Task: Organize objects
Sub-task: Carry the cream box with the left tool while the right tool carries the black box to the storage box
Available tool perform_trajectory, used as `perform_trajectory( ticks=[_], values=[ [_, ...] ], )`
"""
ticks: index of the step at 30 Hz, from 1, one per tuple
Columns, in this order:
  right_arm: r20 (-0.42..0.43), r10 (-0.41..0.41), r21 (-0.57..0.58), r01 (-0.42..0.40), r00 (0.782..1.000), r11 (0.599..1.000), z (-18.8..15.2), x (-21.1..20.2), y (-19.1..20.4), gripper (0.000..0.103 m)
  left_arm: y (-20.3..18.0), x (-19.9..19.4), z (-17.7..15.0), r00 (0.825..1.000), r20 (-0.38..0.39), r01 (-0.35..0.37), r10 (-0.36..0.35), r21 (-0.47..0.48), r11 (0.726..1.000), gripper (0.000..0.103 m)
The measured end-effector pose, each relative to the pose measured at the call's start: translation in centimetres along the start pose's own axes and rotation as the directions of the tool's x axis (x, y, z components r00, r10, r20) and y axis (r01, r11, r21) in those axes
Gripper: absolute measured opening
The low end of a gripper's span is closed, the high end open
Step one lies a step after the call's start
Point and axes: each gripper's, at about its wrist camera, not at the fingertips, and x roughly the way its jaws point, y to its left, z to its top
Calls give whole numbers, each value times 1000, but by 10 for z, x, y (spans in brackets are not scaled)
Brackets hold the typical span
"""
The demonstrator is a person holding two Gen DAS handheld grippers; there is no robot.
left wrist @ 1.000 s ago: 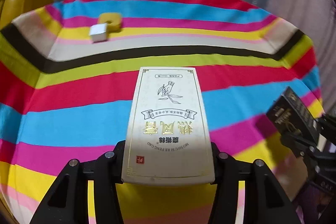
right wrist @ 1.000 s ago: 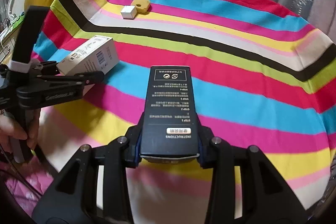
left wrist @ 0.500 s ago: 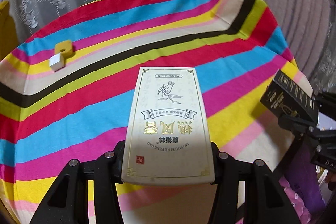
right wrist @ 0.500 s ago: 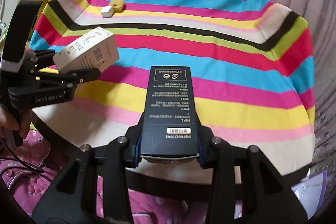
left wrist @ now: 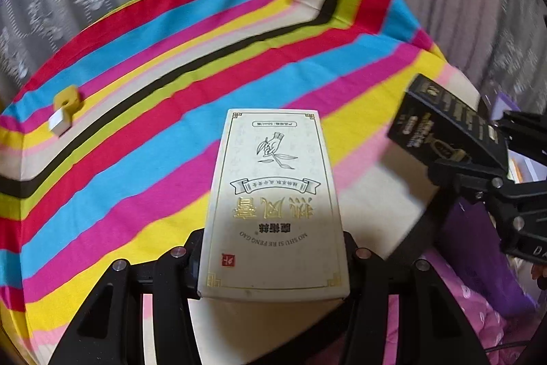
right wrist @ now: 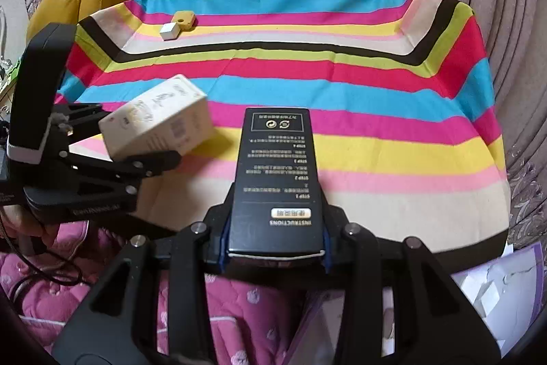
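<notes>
Left gripper [left wrist: 273,259]: clamped on cream box [left wrist: 273,200], above striped tablecloth [left wrist: 136,132]. Right gripper [right wrist: 275,238]: clamped on black box [right wrist: 277,180], above same cloth's near edge.

Below me stands a table [right wrist: 393,211] covered by a cloth [right wrist: 307,98] in broad stripes: red, blue, pink, yellow, cream, black and lime. The stripes run across the top and bend down where the cloth hangs over the far corners. At the near edge the cloth ends in a cream band along a curved rim. Only two small things lie on it, both at the far left: a yellow block [right wrist: 185,20] with a small hole in it, and a small white cube [right wrist: 169,31] touching its near left side. In my left view the same yellow block [left wrist: 68,98] and white cube [left wrist: 60,123] sit at the far left edge.
</notes>
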Motion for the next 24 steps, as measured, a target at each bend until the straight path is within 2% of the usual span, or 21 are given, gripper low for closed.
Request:
perform_trajectory(
  ticks=[6,11,15,24],
  values=[
    [8,-27,50,27,1000,998,-20,-14,-18,43,-41,-8,4,999,15,35,-38,148,988,53],
    [10,-69,128,68,998,989,-38,-29,-48,43,-81,-13,8,997,23,69,-78,281,957,53],
    [-4,-91,185,90,996,979,-52,-36,-68,43,-113,-16,7,994,20,91,-108,399,913,53],
    [-46,-197,280,202,979,938,-80,-63,-117,43,-174,-23,22,972,-17,206,-234,538,817,53]
  ],
)
